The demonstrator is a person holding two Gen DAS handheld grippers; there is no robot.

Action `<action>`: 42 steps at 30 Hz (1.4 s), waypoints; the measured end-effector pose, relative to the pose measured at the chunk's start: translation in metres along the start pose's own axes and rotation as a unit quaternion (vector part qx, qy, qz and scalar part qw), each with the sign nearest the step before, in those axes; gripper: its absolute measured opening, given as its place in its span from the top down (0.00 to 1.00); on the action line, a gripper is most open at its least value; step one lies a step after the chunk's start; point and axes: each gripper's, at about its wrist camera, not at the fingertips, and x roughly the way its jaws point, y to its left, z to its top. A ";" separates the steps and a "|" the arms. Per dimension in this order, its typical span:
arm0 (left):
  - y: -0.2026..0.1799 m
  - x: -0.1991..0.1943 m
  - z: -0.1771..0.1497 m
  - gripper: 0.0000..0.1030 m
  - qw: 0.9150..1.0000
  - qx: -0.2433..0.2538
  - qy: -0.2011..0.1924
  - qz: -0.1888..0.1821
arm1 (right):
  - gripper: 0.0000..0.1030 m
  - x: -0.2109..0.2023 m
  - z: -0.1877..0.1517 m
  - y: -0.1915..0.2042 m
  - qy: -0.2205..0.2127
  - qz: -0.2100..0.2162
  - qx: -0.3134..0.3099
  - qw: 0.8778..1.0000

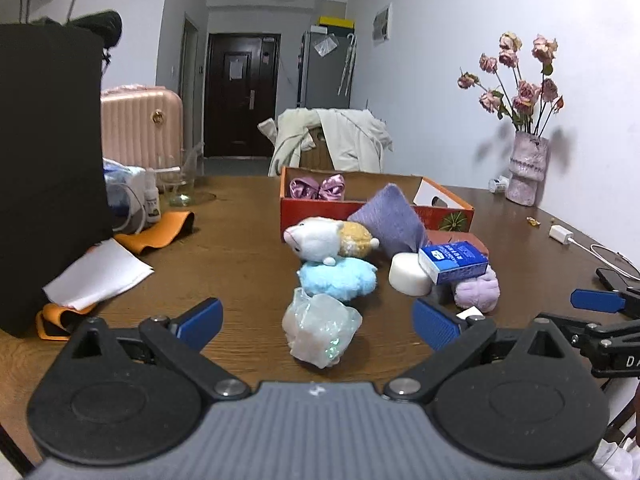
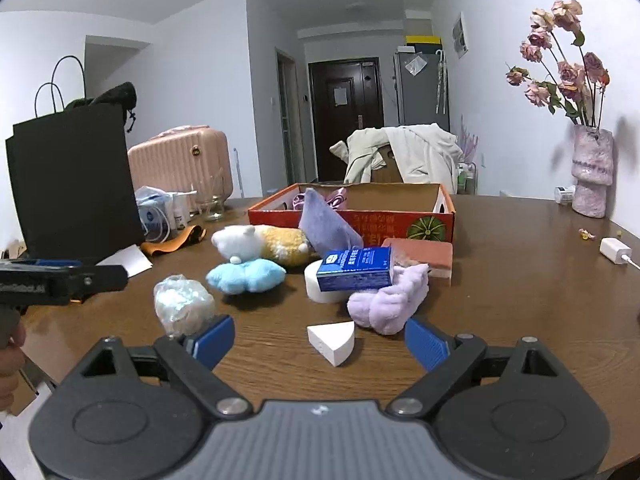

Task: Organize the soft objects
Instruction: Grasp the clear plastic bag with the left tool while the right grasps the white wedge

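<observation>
Approach step: both my tools gape empty over the tabletop.
One orange box, two bows inside; near it one purple cushion, three plush toys, one wrapped bundle nearest my left tool; my right tool faces one foam wedge. Next: close on one.

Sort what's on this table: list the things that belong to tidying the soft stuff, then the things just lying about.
For the job:
blue plush
white and yellow plush
purple cushion
lilac plush
wrapped bundle
red box

Lying about:
vase of flowers
black bag
charger
glass
white paper
</observation>
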 end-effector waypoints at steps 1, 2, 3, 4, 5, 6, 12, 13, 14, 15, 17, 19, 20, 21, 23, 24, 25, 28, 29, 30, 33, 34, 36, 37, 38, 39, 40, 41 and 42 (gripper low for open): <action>0.000 0.006 0.002 0.00 1.000 -0.001 0.002 0.001 | 0.12 0.004 0.002 -0.001 0.001 -0.003 -0.001 1.000; 0.000 0.013 0.004 0.00 1.000 -0.002 0.005 0.003 | 0.12 0.008 0.004 -0.002 0.001 -0.004 0.000 1.000; -0.001 0.021 0.007 0.00 1.000 -0.001 0.009 0.006 | 0.12 0.012 0.006 -0.003 0.001 -0.003 0.003 1.000; -0.001 0.028 0.009 0.00 1.000 0.001 0.012 0.007 | 0.12 0.016 0.008 -0.004 -0.002 0.001 0.007 1.000; -0.002 0.035 0.011 0.00 1.000 0.004 0.013 0.009 | 0.13 0.019 0.010 -0.004 -0.003 0.005 0.008 1.000; -0.002 0.043 0.013 0.00 1.000 0.007 0.015 0.010 | 0.15 0.023 0.013 -0.005 -0.005 0.012 0.009 1.000; 0.003 0.093 0.033 0.14 0.999 0.001 0.034 0.029 | 0.43 0.060 0.029 -0.004 0.006 0.039 0.009 0.999; 0.005 0.098 0.034 0.16 0.999 -0.002 0.037 0.028 | 0.48 0.068 0.031 -0.002 0.010 0.045 0.006 0.999; 0.007 0.102 0.035 0.16 0.999 -0.005 0.037 0.024 | 0.49 0.072 0.032 0.000 0.013 0.050 0.004 0.999; 0.008 0.104 0.035 0.16 0.999 -0.005 0.036 0.019 | 0.50 0.079 0.034 0.003 0.015 0.056 0.002 0.998; 0.012 0.107 0.035 0.17 0.999 -0.006 0.036 0.017 | 0.50 0.091 0.035 0.006 0.019 0.057 -0.001 0.998; 0.016 0.109 0.035 0.19 0.999 -0.007 0.043 0.011 | 0.50 0.104 0.035 0.007 0.032 0.057 -0.001 0.998; 0.017 0.108 0.035 0.18 0.999 -0.007 0.046 -0.004 | 0.50 0.108 0.035 0.007 0.038 0.060 -0.001 0.997; 0.018 0.107 0.034 0.17 0.998 -0.005 0.051 -0.023 | 0.50 0.112 0.035 0.008 0.042 0.062 -0.003 0.997; 0.018 0.101 0.027 0.17 0.997 -0.001 0.058 -0.047 | 0.50 0.116 0.033 0.011 0.047 0.059 -0.015 0.997; 0.017 0.099 0.023 0.17 0.997 0.007 0.063 -0.049 | 0.50 0.116 0.031 0.012 0.050 0.054 -0.021 0.997; 0.016 0.096 0.018 0.17 0.996 0.014 0.067 -0.048 | 0.50 0.116 0.029 0.012 0.052 0.051 -0.026 0.997; 0.012 0.090 0.004 0.18 0.996 0.027 0.073 -0.050 | 0.50 0.112 0.021 0.007 0.065 0.036 -0.029 0.997; 0.010 0.089 0.000 0.19 0.995 0.029 0.073 -0.054 | 0.50 0.109 0.018 0.005 0.068 0.032 -0.027 0.997; 0.009 0.089 -0.002 0.21 0.995 0.030 0.076 -0.055 | 0.50 0.108 0.016 0.003 0.070 0.030 -0.026 0.997; 0.008 0.094 -0.006 0.34 0.995 0.028 0.084 -0.053 | 0.50 0.104 0.011 -0.001 0.076 0.020 -0.024 0.997; 0.009 0.097 -0.007 0.37 0.994 0.026 0.090 -0.052 | 0.50 0.105 0.009 -0.002 0.079 0.016 -0.024 0.996; 0.011 0.099 -0.009 0.45 0.994 0.020 0.095 -0.050 | 0.50 0.104 0.006 -0.004 0.081 0.009 -0.022 0.996; 0.011 0.100 -0.010 0.48 0.994 0.018 0.096 -0.050 | 0.50 0.104 0.004 -0.006 0.083 0.007 -0.020 0.996; 0.012 0.100 -0.011 0.51 0.994 0.017 0.097 -0.050 | 0.50 0.104 0.003 -0.007 0.086 0.005 -0.016 0.996; 0.013 0.099 -0.010 0.53 0.994 0.015 0.095 -0.052 | 0.50 0.105 0.001 -0.008 0.089 0.005 -0.013 0.996; 0.012 0.097 -0.010 0.54 0.994 0.015 0.094 -0.054 | 0.50 0.106 0.000 -0.009 0.091 0.004 -0.011 0.996; 0.012 0.096 -0.010 0.56 0.994 0.014 0.093 -0.056 | 0.53 0.106 -0.002 -0.010 0.092 0.005 -0.008 0.996; 0.011 0.095 -0.010 0.57 0.994 0.013 0.093 -0.057 | 0.56 0.106 -0.003 -0.011 0.094 0.008 -0.004 0.996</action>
